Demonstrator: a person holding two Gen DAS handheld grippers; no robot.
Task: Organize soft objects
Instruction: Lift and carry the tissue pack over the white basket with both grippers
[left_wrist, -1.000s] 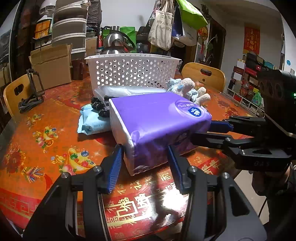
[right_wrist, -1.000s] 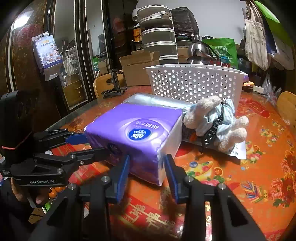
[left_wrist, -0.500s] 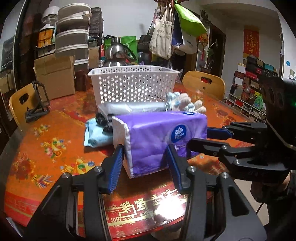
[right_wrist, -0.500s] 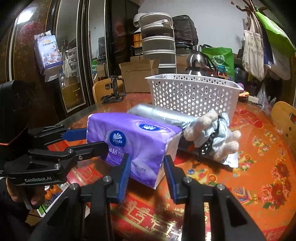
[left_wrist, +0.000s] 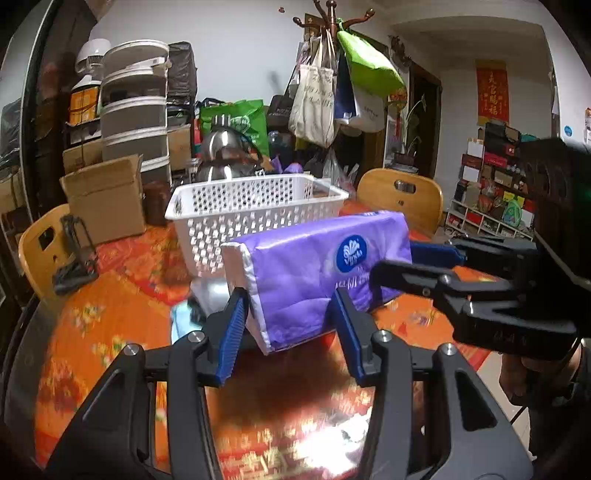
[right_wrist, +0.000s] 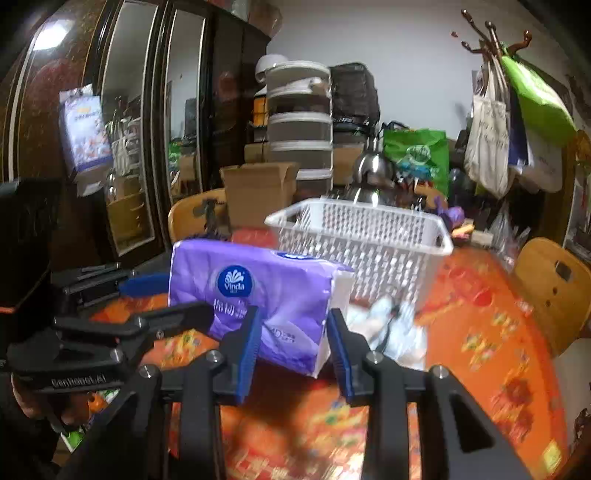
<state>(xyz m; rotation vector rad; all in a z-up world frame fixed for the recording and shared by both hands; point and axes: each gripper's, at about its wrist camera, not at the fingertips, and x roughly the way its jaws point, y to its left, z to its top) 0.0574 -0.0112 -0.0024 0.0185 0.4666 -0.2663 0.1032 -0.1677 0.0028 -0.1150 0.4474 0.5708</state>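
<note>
A purple Vinda tissue pack (left_wrist: 317, 273) is held in the air above the orange table, in front of the white perforated basket (left_wrist: 255, 218). My left gripper (left_wrist: 290, 325) is shut on its near end. My right gripper (right_wrist: 291, 334) is shut on its other end and shows from the side in the left wrist view (left_wrist: 417, 266). The pack (right_wrist: 266, 295) and basket (right_wrist: 369, 236) show in the right wrist view too. A plush toy (right_wrist: 388, 321) and a light blue packet (left_wrist: 183, 321) lie on the table below, partly hidden.
The round table (left_wrist: 103, 332) has an orange patterned cloth. Wooden chairs (left_wrist: 402, 195) stand around it. A black phone stand (left_wrist: 74, 258) is at the left edge. A cardboard box (left_wrist: 107, 199), kettle (left_wrist: 221, 151) and stacked containers crowd the back.
Both grippers have lifted the tissue pack off the table and carried it up toward the basket. The pack has levelled out and now hides the plush toy in the left view.
</note>
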